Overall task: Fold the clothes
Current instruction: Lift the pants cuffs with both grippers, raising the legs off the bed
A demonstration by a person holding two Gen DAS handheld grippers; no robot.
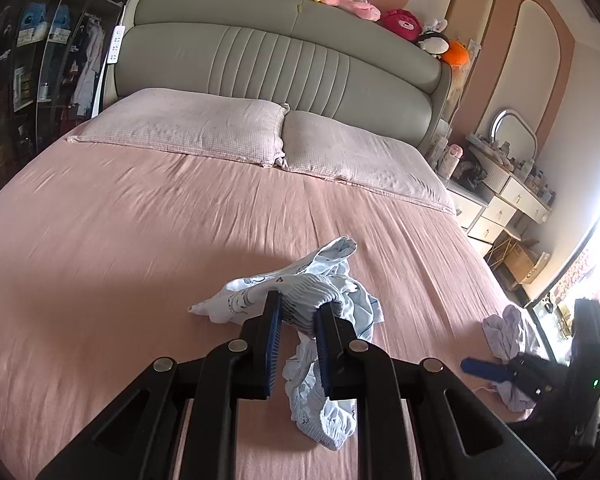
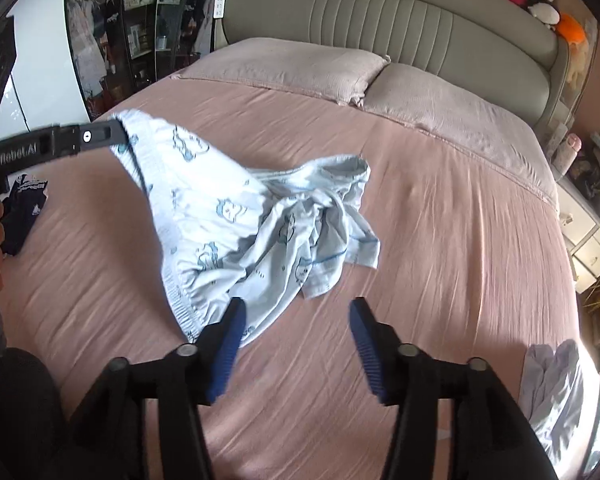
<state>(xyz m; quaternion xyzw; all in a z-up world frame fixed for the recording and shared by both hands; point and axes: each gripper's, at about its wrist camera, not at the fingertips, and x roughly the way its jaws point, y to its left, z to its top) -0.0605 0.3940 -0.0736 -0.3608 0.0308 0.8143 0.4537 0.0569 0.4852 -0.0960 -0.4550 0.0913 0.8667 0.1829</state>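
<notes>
A pale blue printed garment (image 2: 236,220) with an elastic waistband lies crumpled on the pink bed. My left gripper (image 1: 298,306) is shut on its waistband (image 1: 306,298) and lifts that edge off the sheet; the rest hangs and trails down (image 1: 320,404). In the right wrist view the left gripper (image 2: 116,136) holds the upper left corner of the garment. My right gripper (image 2: 296,312) is open, low over the sheet at the garment's near edge, its left finger (image 2: 228,344) touching the fabric. It also shows at the right of the left wrist view (image 1: 476,366).
A lilac garment (image 1: 508,340) lies at the bed's right edge, also in the right wrist view (image 2: 556,392). A dark navy garment (image 2: 24,212) lies at the left edge. Two pillows (image 1: 188,120) and a grey headboard (image 1: 284,60) are at the far end. A dresser (image 1: 500,200) stands to the right.
</notes>
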